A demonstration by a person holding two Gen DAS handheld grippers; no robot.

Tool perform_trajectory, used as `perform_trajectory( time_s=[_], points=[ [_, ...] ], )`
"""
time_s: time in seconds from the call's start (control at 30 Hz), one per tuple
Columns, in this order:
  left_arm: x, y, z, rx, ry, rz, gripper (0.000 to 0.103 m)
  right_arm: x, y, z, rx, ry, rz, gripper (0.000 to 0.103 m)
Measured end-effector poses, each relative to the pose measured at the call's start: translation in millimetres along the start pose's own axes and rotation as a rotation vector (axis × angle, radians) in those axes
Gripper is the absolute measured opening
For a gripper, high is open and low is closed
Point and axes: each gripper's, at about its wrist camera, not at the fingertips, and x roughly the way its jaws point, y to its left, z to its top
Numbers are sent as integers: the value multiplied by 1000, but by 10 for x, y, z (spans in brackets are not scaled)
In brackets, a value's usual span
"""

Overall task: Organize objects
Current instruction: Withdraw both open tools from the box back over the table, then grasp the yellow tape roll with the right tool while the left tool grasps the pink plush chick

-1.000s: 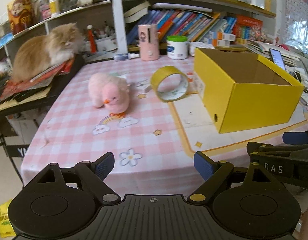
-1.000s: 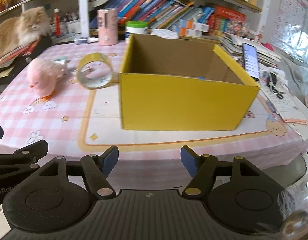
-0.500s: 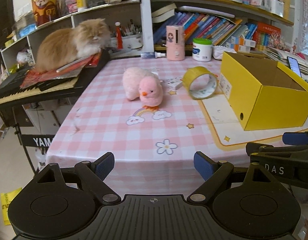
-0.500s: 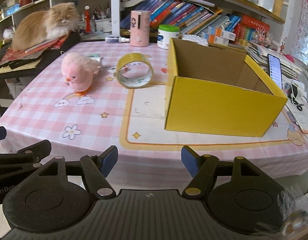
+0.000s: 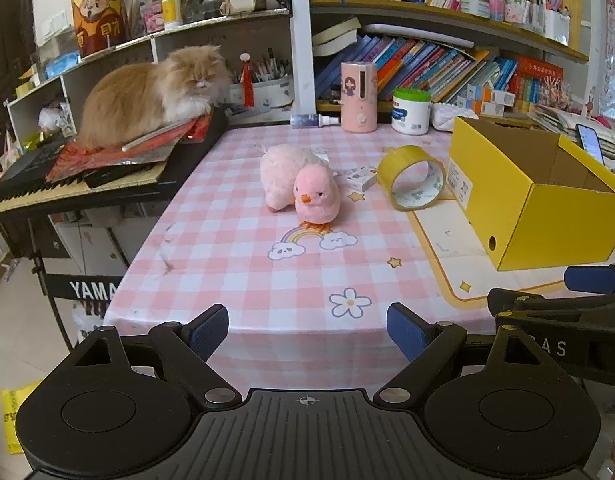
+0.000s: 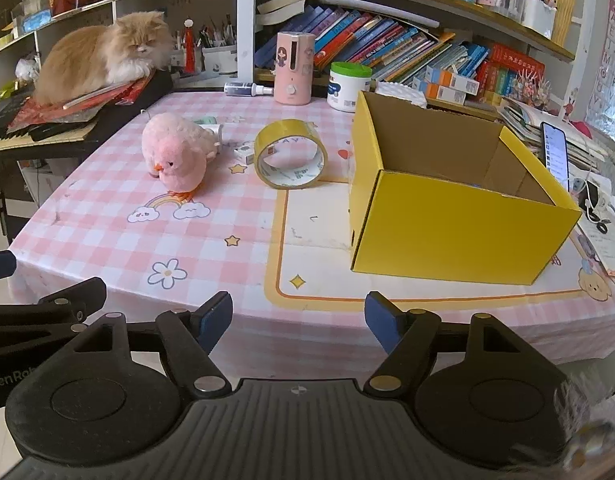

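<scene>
The table (image 5: 235, 264), under a pink checked cloth, runs off the right edge of both views, and its near edge is masked by the gripper bodies. The keyboard (image 5: 79, 184) at its left is mostly buried under red papers and a long-haired orange cat (image 5: 147, 92); only "YAMA" reads on the stand below it. The open yellow box (image 6: 459, 216) stands on the right of the table, its floor hidden behind the near wall, its side label too small to read. Left of it, near but apart, the yellow tape roll (image 6: 290, 154) stands on edge, printing inside illegible. A small white box (image 5: 361, 178) peeks out between the roll and the pink plush chick (image 5: 303, 190), which sits left of centre. The left gripper (image 5: 307, 330) and right gripper (image 6: 298, 318) hover before the table edge, jaws spread wide, holding and touching nothing; "GenRob" shows on the left one's side.
</scene>
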Motion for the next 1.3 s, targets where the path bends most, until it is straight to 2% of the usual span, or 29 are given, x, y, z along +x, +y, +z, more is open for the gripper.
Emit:
perform_trajectory(
  time_s=[0.67,0.93,1.3],
  points=[
    [288,63,144,-18,23,29,89,283,70,177,-20,16,27,72],
    [553,79,334,-40,23,42,89,557,77,418,-42,4,44,72],
    [981,71,631,-82,36,101,89,990,80,908,-92,-66,65,72]
  ],
)
